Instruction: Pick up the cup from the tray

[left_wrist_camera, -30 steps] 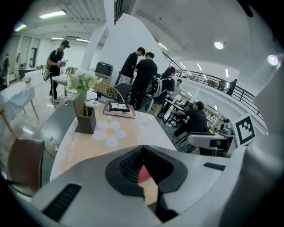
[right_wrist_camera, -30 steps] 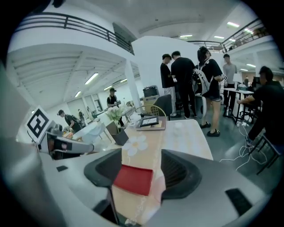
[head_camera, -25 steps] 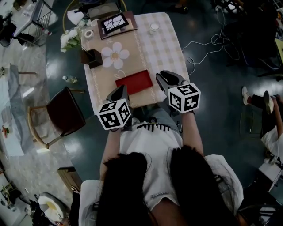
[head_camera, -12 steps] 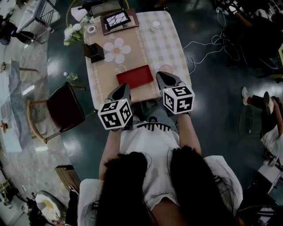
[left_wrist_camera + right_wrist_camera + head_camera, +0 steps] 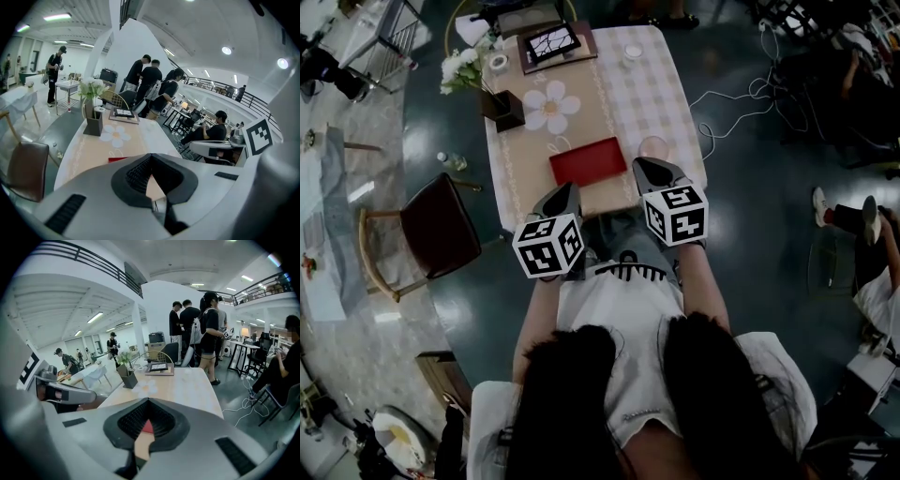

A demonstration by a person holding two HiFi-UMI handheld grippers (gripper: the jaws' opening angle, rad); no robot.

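A red tray (image 5: 586,161) lies on the near half of the table, and I see nothing standing on it. Just right of the tray a pale, see-through round cup (image 5: 653,148) rests on the tablecloth. My left gripper (image 5: 560,200) hovers at the table's near edge, below the tray's left corner, jaws together and empty. My right gripper (image 5: 652,172) sits just in front of the see-through cup, jaws shut and empty. In the left gripper view a strip of the tray (image 5: 119,159) shows past the shut left gripper (image 5: 151,154). The right gripper (image 5: 149,400) also frames the tray (image 5: 146,427).
Farther up the table are a flower-shaped mat (image 5: 549,106), a dark box (image 5: 502,106), white flowers (image 5: 467,70), a tape roll (image 5: 498,63), a framed panel (image 5: 551,42) and a small white cup (image 5: 632,53). A brown chair (image 5: 441,230) stands left; cables (image 5: 731,98) lie right. Several people stand beyond the table.
The right gripper has shifted slightly left and toward the table, and its jaws have come together. The left gripper has barely moved. The head view has drifted a little.
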